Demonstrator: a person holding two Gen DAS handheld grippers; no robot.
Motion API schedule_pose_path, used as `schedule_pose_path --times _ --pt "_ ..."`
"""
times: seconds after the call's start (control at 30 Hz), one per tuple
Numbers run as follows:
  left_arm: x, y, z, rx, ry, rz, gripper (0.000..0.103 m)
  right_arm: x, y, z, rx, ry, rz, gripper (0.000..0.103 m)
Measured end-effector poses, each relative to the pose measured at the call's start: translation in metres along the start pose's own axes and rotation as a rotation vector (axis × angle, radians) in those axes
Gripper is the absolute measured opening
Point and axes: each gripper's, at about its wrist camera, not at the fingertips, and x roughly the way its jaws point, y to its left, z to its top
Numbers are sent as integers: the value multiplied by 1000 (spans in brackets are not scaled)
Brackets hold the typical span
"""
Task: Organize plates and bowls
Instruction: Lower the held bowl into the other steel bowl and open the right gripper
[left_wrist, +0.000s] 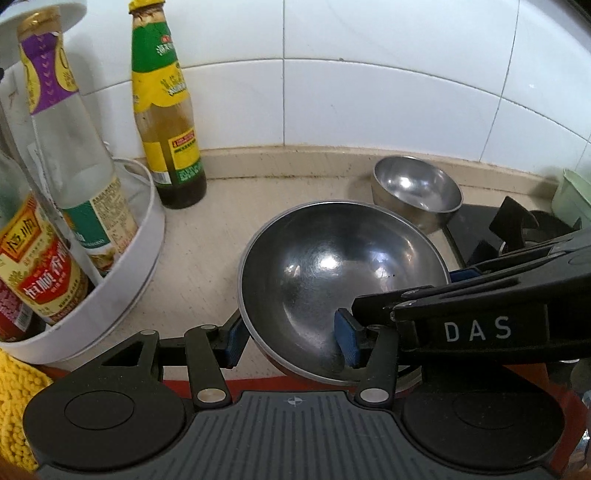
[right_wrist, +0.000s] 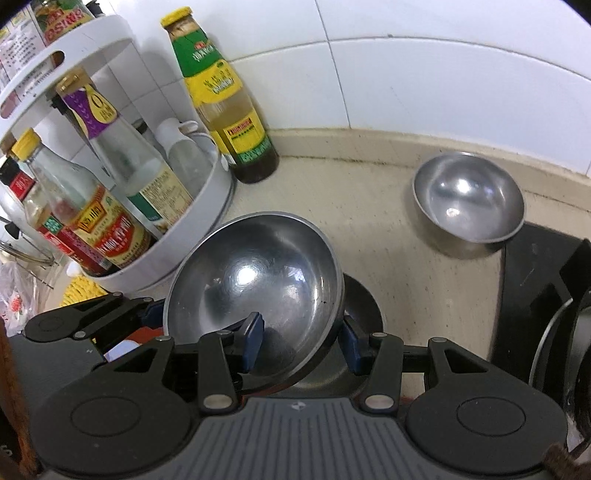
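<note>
White glossy wall tiles back a pale beige speckled countertop (left_wrist: 207, 240) with a raised lip along the wall.

Each gripper straddles the rim of the large steel bowl (left_wrist: 340, 273). The left gripper (left_wrist: 291, 341) has one blue pad inside the bowl and the other outside its near-left wall; the pads stand well apart, and I cannot tell whether they actually press the metal. The right gripper (right_wrist: 301, 341) likewise has its left pad inside the bowl and its right pad outside the wall; there too the pads are spread with the rim between them, and contact is unclear.

The bowl is round, so it has no long axis. Its mouth faces up and tips toward the cameras, with the far rim higher than the near one. Its inside is brushed, shiny metal with bright glints.

The right wrist view shows another dark, round metal dish (right_wrist: 364, 314) directly under the tilted bowl; the left wrist view hides it, showing instead a red edge below the bowl and the right gripper's black arm marked "DAS".

Farther back, a small steel bowl (right_wrist: 469, 199) sits upright near the wall, just beside the black stove top (right_wrist: 532, 280). A green-and-yellow-labelled sauce bottle (left_wrist: 166, 122) stands against the tiles, next to a white round two-tier rack (right_wrist: 199, 218) holding glass bottles. A yellow knobbly cloth (left_wrist: 14, 406) lies at the left edge.
</note>
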Motion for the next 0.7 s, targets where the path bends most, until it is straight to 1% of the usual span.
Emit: schedule_pose_path --times 0.23,0.3,0.33,0.37,0.4,0.43,0.5,0.6,0.7 --pt "9 2 -1 12 31 -22 59 7 -5 -4 8 23 -14 44" --pt "7 4 -1 12 23 -19 65 9 -6 -5 4 34 -18 44" --pt "6 6 -1 12 18 -18 67 10 -5 -5 4 41 -23 45" --pt "4 7 0 14 13 -16 70 9 -6 -5 8 41 -24 48" --pt "2 8 0 17 9 -10 71 8 -6 -4 3 39 -25 52" --pt "1 9 0 18 8 -5 71 6 -7 -4 -2 36 -29 54" --pt "-1 13 0 9 2 6 69 1 -8 -4 -1 30 -49 63" --pt "-6 18 2 -9 -7 17 69 -7 -10 -5 -10 24 -61 66" --pt "-12 24 5 -29 -26 30 69 -15 -16 -6 1 7 -74 66"
